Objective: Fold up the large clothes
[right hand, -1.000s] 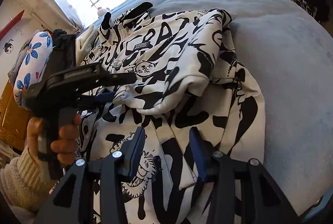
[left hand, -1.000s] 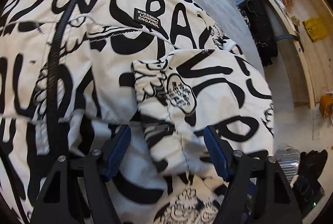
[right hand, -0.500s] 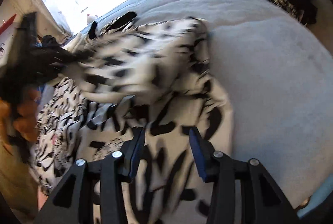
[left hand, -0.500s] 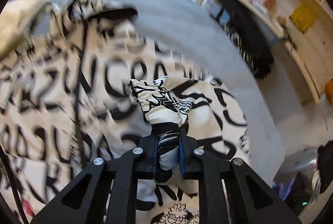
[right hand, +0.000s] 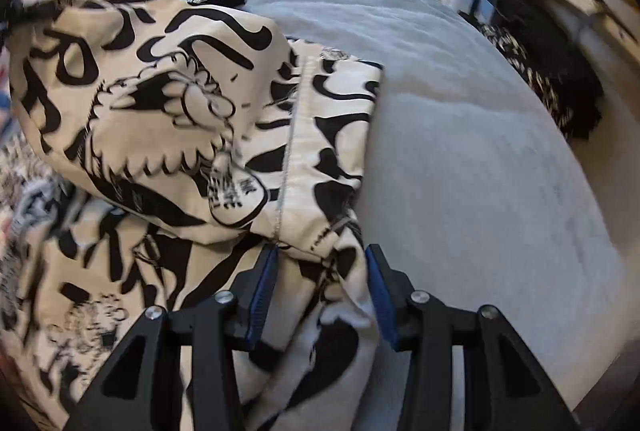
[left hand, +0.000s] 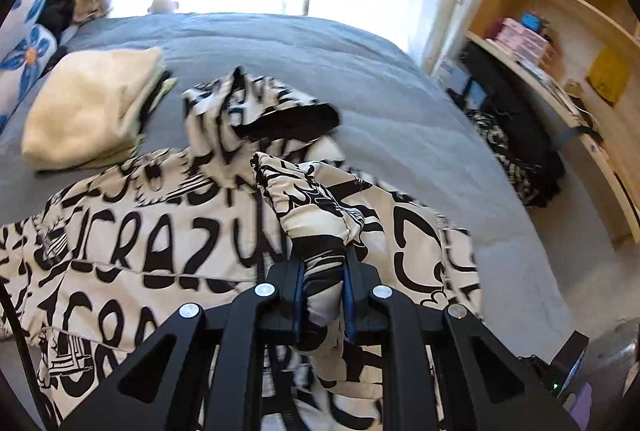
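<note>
Lying on the gray bed [left hand: 400,103] is the jacket [left hand: 168,243], a big cream one covered in fat black letters and cartoon drawings. In the left wrist view its body is spreading flat across the near part of the bed, with a black zipper [left hand: 261,231] running up the middle. Its hood [left hand: 256,111] is sitting at the far end, showing a black lining. The sleeve [left hand: 316,215] is bunching up into a puffy roll and rising off the body.

The left gripper [left hand: 322,295] is pinching that sleeve; its jaws have just been closing, and the blue pads [left hand: 298,299] are now pressing on the cloth from both sides.

In the right wrist view the sleeve is hanging in the air like a wide flap, with a gray seam [right hand: 290,151] running down it. The right gripper [right hand: 322,285] is pointing down at the jacket edge near the side of the bed. Its jaws are standing apart, with loose cloth lying between them, and the pads are not squeezing it.

A folded cream cloth [left hand: 88,107] is resting on the bed just past the jacket. A flower pillow [left hand: 24,51] is sitting at the far left. Wooden shelves [left hand: 560,11] are standing on the right.
</note>
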A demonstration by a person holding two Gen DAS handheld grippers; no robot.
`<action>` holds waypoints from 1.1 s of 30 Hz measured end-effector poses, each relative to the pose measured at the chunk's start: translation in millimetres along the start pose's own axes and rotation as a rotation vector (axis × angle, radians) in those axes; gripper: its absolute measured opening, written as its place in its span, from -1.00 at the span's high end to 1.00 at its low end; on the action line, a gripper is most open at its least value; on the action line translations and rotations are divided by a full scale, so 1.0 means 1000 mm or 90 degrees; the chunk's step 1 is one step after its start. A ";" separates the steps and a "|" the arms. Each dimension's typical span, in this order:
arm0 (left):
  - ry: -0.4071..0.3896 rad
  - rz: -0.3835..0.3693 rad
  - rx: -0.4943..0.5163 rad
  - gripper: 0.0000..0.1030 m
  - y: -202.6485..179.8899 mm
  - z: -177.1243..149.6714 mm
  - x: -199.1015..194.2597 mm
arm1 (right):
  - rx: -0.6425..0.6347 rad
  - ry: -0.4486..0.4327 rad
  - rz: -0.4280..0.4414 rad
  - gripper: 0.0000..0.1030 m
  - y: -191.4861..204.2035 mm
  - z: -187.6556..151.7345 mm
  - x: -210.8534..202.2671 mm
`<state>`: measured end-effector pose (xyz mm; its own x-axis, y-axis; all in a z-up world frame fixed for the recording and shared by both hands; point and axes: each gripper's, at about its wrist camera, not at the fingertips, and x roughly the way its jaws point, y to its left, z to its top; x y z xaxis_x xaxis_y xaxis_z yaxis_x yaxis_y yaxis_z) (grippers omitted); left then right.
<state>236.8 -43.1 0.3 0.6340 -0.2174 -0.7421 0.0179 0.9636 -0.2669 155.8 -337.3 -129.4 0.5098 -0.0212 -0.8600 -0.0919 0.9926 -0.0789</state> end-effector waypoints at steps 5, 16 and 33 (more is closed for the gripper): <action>0.020 0.051 -0.028 0.74 0.036 -0.014 0.025 | 0.038 -0.020 -0.004 0.49 -0.009 -0.001 0.001; 0.175 0.058 -0.126 0.07 0.112 -0.082 0.100 | 0.079 0.004 0.134 -0.08 -0.025 0.007 -0.031; 0.156 0.046 -0.082 0.22 0.101 -0.048 0.127 | 0.231 0.087 0.114 0.03 -0.071 0.126 0.112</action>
<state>282.0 19.3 -150.1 0.4236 -0.1953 -0.8845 -0.1289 0.9535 -0.2723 327.4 -394.6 -156.3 0.3925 0.1643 -0.9050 0.1510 0.9590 0.2396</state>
